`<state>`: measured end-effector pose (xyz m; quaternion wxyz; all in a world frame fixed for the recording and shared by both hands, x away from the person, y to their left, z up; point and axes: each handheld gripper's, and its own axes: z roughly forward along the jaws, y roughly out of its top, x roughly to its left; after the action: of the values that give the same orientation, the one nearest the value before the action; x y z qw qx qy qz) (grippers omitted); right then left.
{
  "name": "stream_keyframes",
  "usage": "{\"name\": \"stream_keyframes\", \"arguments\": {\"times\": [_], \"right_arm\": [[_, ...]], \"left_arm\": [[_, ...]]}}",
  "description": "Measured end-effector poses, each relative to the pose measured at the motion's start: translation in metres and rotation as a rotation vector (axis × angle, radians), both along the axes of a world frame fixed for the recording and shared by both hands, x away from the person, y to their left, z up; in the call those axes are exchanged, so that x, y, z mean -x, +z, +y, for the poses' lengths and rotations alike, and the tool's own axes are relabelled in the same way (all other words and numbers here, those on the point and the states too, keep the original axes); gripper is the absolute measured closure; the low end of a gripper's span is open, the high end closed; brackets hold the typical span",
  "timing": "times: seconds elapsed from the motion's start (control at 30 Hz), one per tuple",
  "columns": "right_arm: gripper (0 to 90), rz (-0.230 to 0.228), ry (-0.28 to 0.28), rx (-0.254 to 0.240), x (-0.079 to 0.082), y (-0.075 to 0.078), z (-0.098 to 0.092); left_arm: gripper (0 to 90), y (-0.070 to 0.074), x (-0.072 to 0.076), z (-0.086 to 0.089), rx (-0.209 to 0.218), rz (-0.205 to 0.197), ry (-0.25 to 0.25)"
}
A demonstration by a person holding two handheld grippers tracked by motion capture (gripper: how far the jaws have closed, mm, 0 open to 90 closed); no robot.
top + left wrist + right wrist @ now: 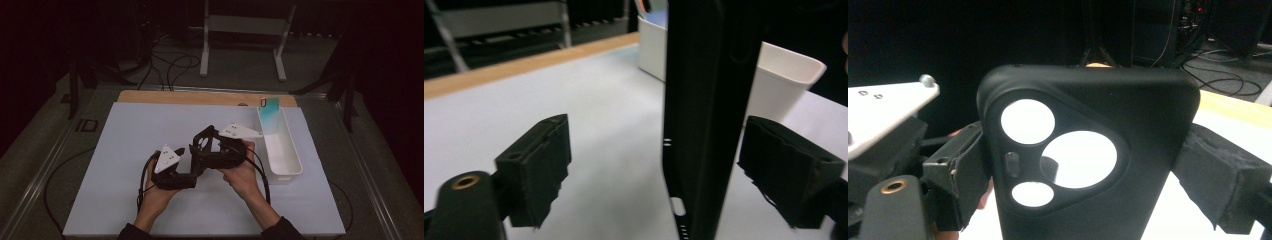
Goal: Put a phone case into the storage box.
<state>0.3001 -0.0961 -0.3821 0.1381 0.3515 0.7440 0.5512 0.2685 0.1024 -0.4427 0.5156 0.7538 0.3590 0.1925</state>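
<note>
One phone case [1088, 150] between both tongs

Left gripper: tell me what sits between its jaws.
The black phone case, edge-on in the left gripper view. The left gripper is open, its pads clear of the case.

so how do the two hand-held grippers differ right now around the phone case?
The left hand-held gripper has its pads clear of the black phone case, which stands edge-on in the gap. The right hand-held gripper presses its pads on the case's two side edges, facing its flat back with the camera cutouts. Both sit close together over the white mat, each with black jaws.
</note>
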Motion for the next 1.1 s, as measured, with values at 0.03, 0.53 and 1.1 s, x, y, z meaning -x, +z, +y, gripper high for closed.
{"name": "stream_keyframes", "arguments": {"times": [0.03,0.53,1.1], "right_arm": [[13.6,-0.001,-0.001,0.0,0.0,0.0,0.0],[13.7,0.001,-0.029,0.013,-0.002,-0.005,-0.012],[14.0,-0.006,-0.063,0.01,-0.003,-0.002,-0.023]], "left_arm": [[7.8,0.0,0.0,0.0,0.0,0.0,0.0],[0.0,0.01,0.0,0.026,0.002,-0.064,0.082],[0.0,-0.018,0.012,0.081,-0.045,-0.073,0.17]]}}
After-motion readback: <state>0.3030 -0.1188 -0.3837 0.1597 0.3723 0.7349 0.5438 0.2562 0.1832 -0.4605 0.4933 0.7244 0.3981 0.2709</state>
